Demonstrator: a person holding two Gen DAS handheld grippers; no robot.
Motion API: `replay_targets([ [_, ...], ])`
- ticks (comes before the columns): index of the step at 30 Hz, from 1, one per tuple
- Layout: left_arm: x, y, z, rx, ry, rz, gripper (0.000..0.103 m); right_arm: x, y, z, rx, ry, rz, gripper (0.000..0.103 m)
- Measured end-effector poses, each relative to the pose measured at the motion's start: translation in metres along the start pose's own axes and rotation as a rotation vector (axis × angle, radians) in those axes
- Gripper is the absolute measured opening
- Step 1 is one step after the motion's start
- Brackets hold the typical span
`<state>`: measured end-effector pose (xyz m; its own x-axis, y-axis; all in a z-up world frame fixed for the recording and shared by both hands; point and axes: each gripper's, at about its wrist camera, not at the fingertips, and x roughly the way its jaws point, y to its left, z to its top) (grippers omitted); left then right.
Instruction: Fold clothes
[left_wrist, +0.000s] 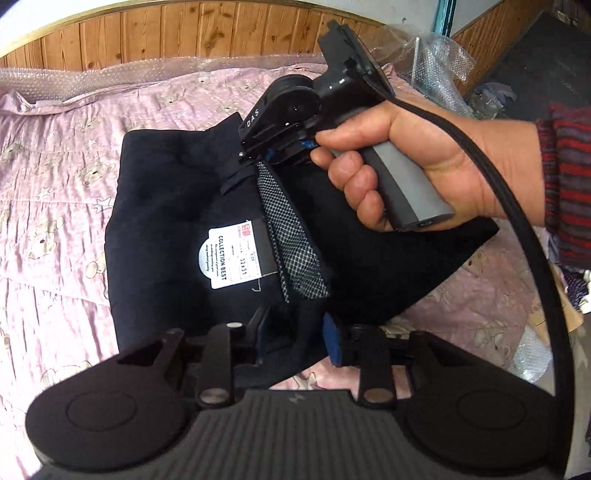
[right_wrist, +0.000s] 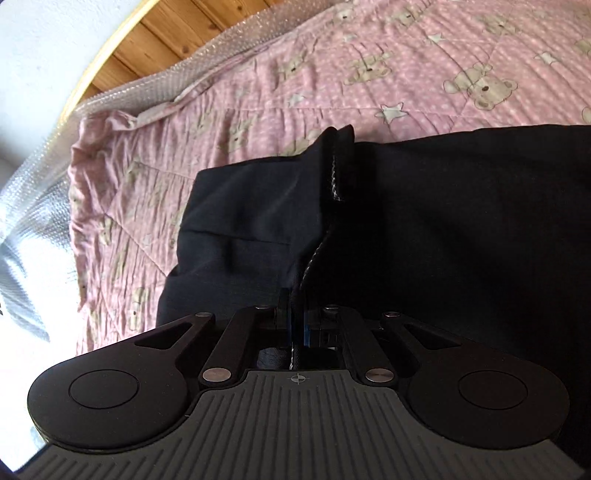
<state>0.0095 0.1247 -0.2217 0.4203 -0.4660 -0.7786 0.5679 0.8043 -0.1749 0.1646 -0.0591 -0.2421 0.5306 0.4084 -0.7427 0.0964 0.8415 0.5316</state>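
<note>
Black trousers (left_wrist: 166, 206) lie partly bunched on a pink bedspread (left_wrist: 48, 192), with a white paper tag (left_wrist: 221, 258) and the mesh-lined waistband (left_wrist: 291, 236) showing. My left gripper (left_wrist: 295, 339) is shut on a thick fold of the trousers at the near edge. A hand (left_wrist: 406, 162) holds my right gripper (left_wrist: 255, 158), which pinches the waistband farther up. In the right wrist view my right gripper (right_wrist: 298, 325) is shut on a stitched edge of the trousers (right_wrist: 443, 221), and the cloth hangs lifted from it.
A wooden headboard (left_wrist: 184, 33) and bubble wrap (left_wrist: 74, 81) border the far side of the bed. Plastic wrap and clutter (left_wrist: 443, 66) sit at the right. A black cable (left_wrist: 517, 221) loops from the right gripper past a striped sleeve (left_wrist: 569, 184). Bedspread (right_wrist: 295, 74) lies open beyond the trousers.
</note>
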Motion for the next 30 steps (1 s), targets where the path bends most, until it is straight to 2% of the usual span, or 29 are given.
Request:
replay_targets([
  [3, -0.008, 0.004, 0.004, -0.035, -0.013, -0.045, 0.03, -0.011, -0.007, 0.005, 0.001, -0.032, 0.033, 0.003],
  [7, -0.005, -0.002, 0.008, -0.019, -0.01, -0.049, 0.03, -0.026, -0.017, 0.016, 0.004, -0.076, 0.068, 0.003],
  [14, 0.001, -0.01, 0.012, 0.014, 0.008, -0.042, 0.03, -0.027, -0.057, 0.009, 0.067, -0.035, 0.026, 0.003],
  [18, -0.011, 0.007, 0.021, -0.011, -0.009, -0.047, 0.03, -0.03, -0.072, 0.008, 0.121, -0.044, 0.042, 0.005],
  [19, -0.016, 0.014, 0.024, -0.031, -0.022, -0.059, 0.03, -0.036, -0.073, 0.008, 0.142, -0.053, 0.045, 0.023],
  [20, -0.02, 0.024, 0.027, -0.057, -0.037, -0.07, 0.03, -0.044, -0.074, 0.006, 0.166, -0.066, 0.052, 0.045],
  [22, -0.025, 0.043, 0.03, -0.106, -0.061, -0.085, 0.031, -0.069, -0.071, -0.008, 0.197, -0.094, 0.091, 0.074],
  [25, -0.027, 0.068, 0.031, -0.179, -0.088, -0.105, 0.031, -0.106, -0.059, -0.053, 0.208, -0.11, 0.147, 0.076],
  [26, -0.026, 0.075, 0.031, -0.202, -0.095, -0.138, 0.031, -0.112, -0.055, -0.072, 0.21, -0.099, 0.154, 0.075],
  [28, -0.019, 0.076, 0.03, -0.174, -0.066, -0.215, 0.034, -0.115, -0.049, -0.108, 0.188, -0.069, 0.13, 0.074],
  [30, -0.011, 0.059, 0.032, -0.039, 0.007, -0.279, 0.034, -0.115, -0.049, -0.131, 0.193, -0.079, 0.109, 0.07],
])
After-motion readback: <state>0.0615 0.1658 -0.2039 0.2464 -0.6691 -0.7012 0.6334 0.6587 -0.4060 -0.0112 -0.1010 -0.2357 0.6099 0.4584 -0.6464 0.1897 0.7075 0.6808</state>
